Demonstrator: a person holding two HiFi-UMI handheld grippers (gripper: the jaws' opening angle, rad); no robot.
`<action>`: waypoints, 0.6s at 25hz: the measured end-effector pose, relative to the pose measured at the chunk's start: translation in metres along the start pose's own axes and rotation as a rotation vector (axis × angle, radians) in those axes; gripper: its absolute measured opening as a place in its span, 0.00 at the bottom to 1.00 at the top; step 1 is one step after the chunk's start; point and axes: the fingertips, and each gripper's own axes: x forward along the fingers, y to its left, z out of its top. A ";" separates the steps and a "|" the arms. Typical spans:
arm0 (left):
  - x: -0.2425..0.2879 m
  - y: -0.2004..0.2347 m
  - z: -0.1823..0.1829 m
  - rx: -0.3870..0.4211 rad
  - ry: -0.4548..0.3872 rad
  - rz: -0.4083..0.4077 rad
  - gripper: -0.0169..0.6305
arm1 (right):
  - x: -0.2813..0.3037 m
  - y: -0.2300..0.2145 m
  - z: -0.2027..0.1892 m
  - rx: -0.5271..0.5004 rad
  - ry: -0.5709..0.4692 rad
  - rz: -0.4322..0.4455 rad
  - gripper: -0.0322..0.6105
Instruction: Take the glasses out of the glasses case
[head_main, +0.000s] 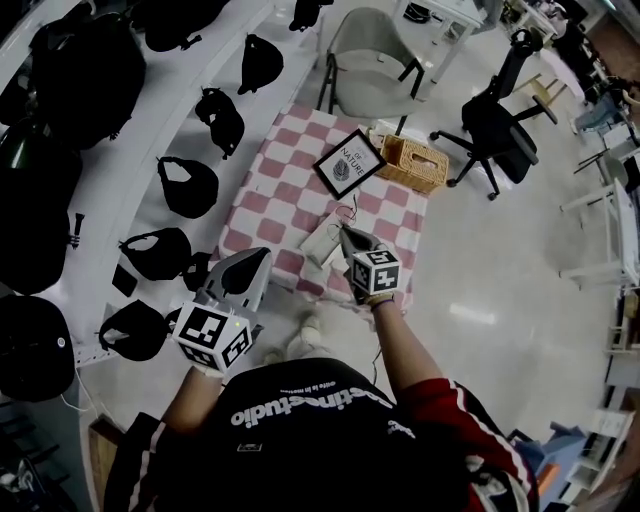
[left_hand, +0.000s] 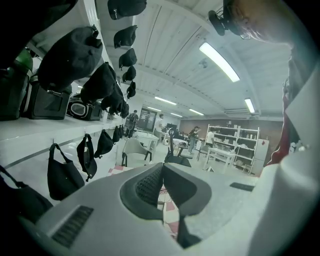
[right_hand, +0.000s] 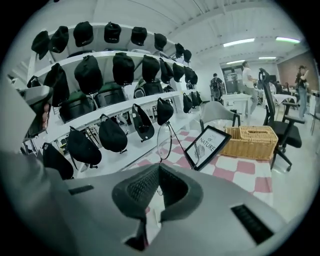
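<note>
— Where were the glasses?

— In the right tongs. Their jaws were together, clamped on the thin wire frame. In the right gripper view one round lens stood up past the tips at 12 o'clock, and a temple ran off toward 1 o'clock.

— And the case?

— Pale, lying on the checked surface, just beside the right tongs at their 8 o'clock in the head view. The glasses showed there only as a faint wire past the tips, over the surface; whether they touched the case I could not tell.

— The left tongs?

— Jaws together, with nothing between them. In the head view the left tongs hung at the case's 8 o'clock, by the surface's near-left corner, apart from the case.

— What else lay on the surface?

— A black picture at the case's 12 o'clock, with a basket at the picture's 3 o'clock, just beside it. The right gripper view showed the same picture leaning, and the basket behind it. Black bags hung along the wall at the surface's 9 o'clock.
</note>
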 end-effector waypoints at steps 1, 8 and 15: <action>0.000 0.000 0.002 0.002 -0.005 -0.004 0.04 | -0.004 0.001 0.004 -0.016 -0.008 -0.003 0.05; 0.000 0.005 0.015 0.012 -0.041 -0.024 0.04 | -0.037 0.020 0.040 -0.103 -0.086 -0.010 0.05; 0.001 0.001 0.032 0.029 -0.086 -0.060 0.04 | -0.084 0.048 0.077 -0.193 -0.172 -0.020 0.05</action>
